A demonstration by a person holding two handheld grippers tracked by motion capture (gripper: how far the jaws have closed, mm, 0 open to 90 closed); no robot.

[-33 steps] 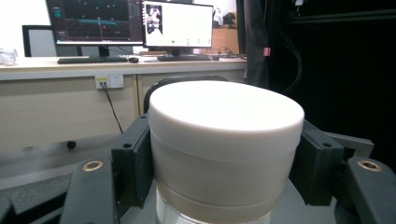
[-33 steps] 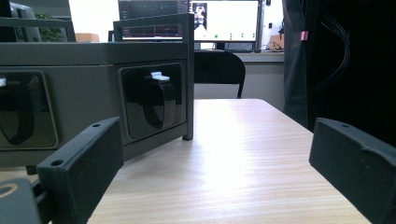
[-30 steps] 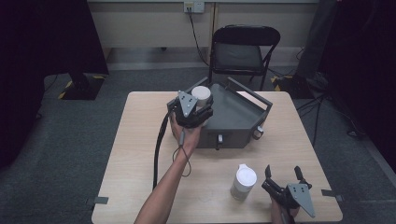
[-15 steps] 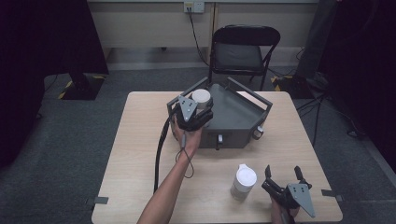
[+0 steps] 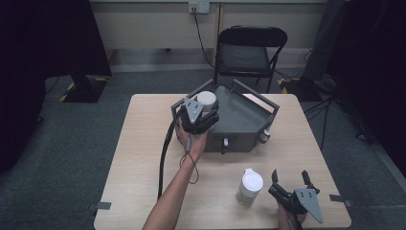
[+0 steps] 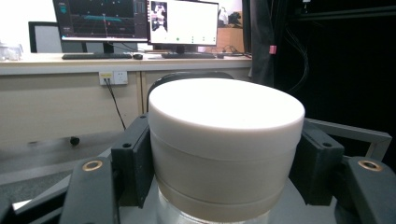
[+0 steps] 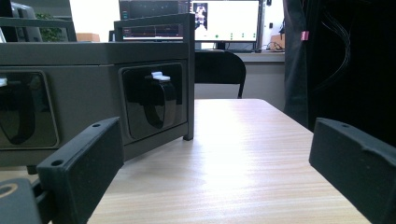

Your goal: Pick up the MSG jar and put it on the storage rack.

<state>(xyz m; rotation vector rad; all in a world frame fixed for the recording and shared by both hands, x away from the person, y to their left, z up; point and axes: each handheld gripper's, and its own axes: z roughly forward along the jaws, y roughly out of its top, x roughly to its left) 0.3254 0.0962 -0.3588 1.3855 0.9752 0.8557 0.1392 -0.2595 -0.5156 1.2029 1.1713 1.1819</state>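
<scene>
Left gripper (image 5: pixel 205 106) edges right over grey tray (image 5: pixel 249 120), jaws clamped on white jar (image 6: pixel 224 144); right gripper (image 5: pixel 290 181) open, idle; lower jar level

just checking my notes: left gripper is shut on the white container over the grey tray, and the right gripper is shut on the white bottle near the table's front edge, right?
Half right. The right gripper is open and holds nothing; the white bottle stands apart beside it, as the high view shows. The left gripper is shut on the white container over the grey tray.
</scene>
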